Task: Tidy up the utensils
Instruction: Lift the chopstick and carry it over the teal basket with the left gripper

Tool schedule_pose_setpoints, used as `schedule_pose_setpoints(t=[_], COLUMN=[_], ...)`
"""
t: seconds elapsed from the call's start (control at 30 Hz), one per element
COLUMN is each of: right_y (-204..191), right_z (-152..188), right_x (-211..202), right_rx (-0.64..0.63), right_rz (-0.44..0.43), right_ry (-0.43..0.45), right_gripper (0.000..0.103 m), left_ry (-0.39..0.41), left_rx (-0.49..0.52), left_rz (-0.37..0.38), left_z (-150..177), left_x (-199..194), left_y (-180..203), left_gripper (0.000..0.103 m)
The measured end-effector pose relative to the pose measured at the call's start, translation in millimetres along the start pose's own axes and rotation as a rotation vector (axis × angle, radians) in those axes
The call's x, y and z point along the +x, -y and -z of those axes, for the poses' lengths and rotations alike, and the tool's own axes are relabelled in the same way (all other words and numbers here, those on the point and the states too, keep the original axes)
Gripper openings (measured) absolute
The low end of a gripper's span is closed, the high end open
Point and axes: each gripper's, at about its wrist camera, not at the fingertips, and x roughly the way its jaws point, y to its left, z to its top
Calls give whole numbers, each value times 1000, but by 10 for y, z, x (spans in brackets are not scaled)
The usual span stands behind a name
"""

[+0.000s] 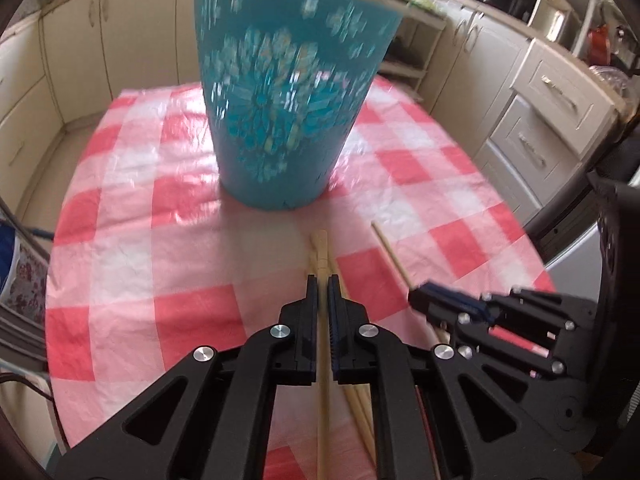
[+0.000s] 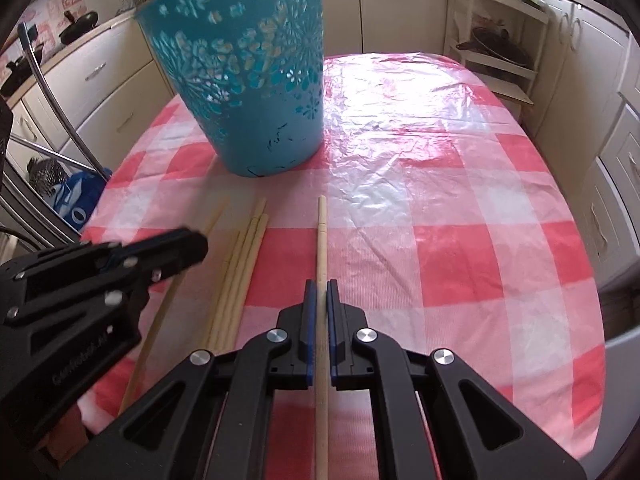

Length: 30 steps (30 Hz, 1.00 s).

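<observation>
A teal plastic basket (image 1: 280, 100) (image 2: 248, 92) with cut-out flower patterns stands upright on the red-and-white checked tablecloth (image 1: 140, 240) (image 2: 440, 200). My left gripper (image 1: 322, 284) (image 2: 200, 246) is shut on a pale wooden chopstick (image 1: 321, 248), whose tip points at the basket's base. To its right, my right gripper (image 2: 321, 286) (image 1: 416, 300) is shut on another chopstick (image 2: 321, 232) (image 1: 390, 248). Several loose chopsticks (image 2: 240, 280) (image 1: 360, 408) lie side by side on the cloth between the two grippers.
The table is oval, and its edges fall away on both sides. Cream kitchen cabinets (image 1: 536, 120) ring the room. A metal chair frame (image 2: 48, 92) and a blue bag (image 2: 76, 200) stand left of the table, and a white shelf rack (image 2: 496, 52) stands at the far right.
</observation>
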Motion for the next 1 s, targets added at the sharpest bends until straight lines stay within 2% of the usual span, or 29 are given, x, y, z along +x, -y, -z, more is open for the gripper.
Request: schedule_pose_setpoints(t=[0.1,0.23,0.4,0.57,0.77,1.0], right_y=[-44,-41,-54,-61,75,293], right_z=[89,186,218,181,155,-81], right_x=[-205,-519,-946,-1322,-1392,-1405], right_rx=[11,47,75,85,139,176], right_rz=[-10,-17,-35,-82,-192,-253], right_ry=[9,33,104,180,239,319], right_gripper=[6,6,6,6,6,6], left_ry=[89,185,294,390,527,625], left_rx=[20,-33,-81,-71,-45,-52], left_rz=[31,64,76,90,69,33], left_z=[-40,-66,-108,-198,-603,-1170], left_x=[-169,-472,-890,-1345,-1889,-2055], left_y=[27,-60,-46,44,85,25], left_gripper=[4,4,4,4,4,4])
